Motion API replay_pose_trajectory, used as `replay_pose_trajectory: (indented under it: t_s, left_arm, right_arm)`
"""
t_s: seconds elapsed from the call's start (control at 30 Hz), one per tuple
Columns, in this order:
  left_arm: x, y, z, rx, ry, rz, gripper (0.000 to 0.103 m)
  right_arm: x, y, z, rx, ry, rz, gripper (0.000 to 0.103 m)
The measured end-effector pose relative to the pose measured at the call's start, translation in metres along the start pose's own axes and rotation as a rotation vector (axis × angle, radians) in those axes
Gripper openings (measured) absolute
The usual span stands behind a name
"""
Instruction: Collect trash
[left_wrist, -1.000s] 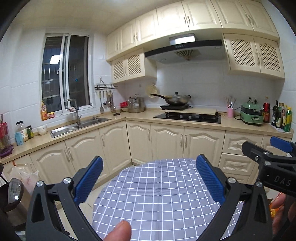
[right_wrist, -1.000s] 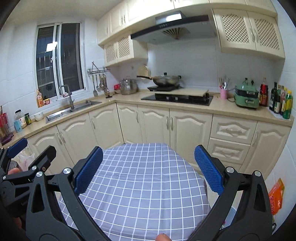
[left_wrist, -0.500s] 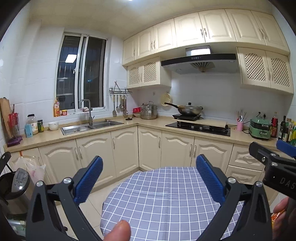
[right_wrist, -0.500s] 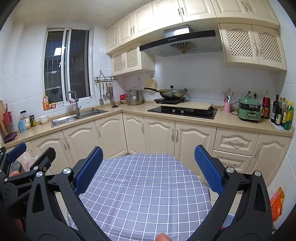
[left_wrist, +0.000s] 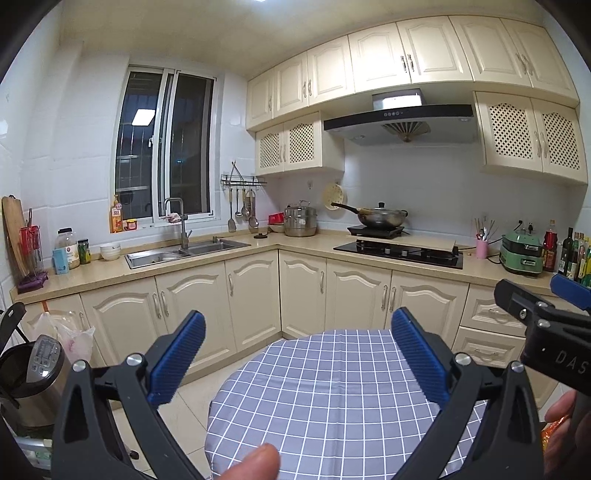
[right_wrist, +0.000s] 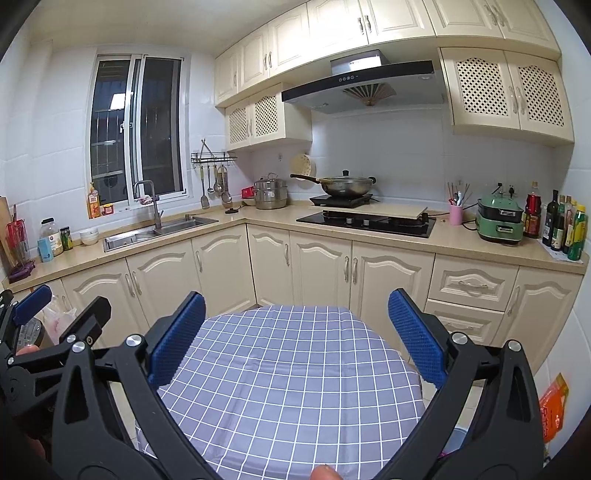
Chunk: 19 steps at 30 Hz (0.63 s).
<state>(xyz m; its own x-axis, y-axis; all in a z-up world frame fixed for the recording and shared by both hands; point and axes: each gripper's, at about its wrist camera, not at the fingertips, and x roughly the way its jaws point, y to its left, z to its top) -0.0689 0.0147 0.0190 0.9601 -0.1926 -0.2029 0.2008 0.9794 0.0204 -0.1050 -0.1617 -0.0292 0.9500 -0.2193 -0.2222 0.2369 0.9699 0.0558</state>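
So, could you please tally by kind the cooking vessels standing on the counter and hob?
Wok: 1
Steel steamer pot: 1
Green electric cooker: 1
Total: 3
Red item behind the pot: too hidden to class, not counted.

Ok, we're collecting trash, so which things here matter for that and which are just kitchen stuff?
For the job:
left gripper, open
right gripper, open
orange packet, possibly trash
plastic bag, maybe for trash

Just there:
table
wok
steel pot
sink
bottles
green cooker
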Motion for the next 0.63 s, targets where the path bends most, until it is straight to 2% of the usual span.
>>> replay_pose_trajectory:
  t_s: [0.33, 0.63]
  left_arm:
    - [-0.0012, 0.0001, -0.0016, -0.024, -0.010, -0.020, 0.099]
    - [0.0020, 0.0042, -0.0019, -0.024, 0.006, -0.001, 0.099]
  right_arm:
    - [0.0018, -0.0006, -0.0025, 0.004, 0.005, -0.001, 0.097]
    - [0.0020, 0.0016, -0.0031, 0.007, 0.008, 0.006, 0.097]
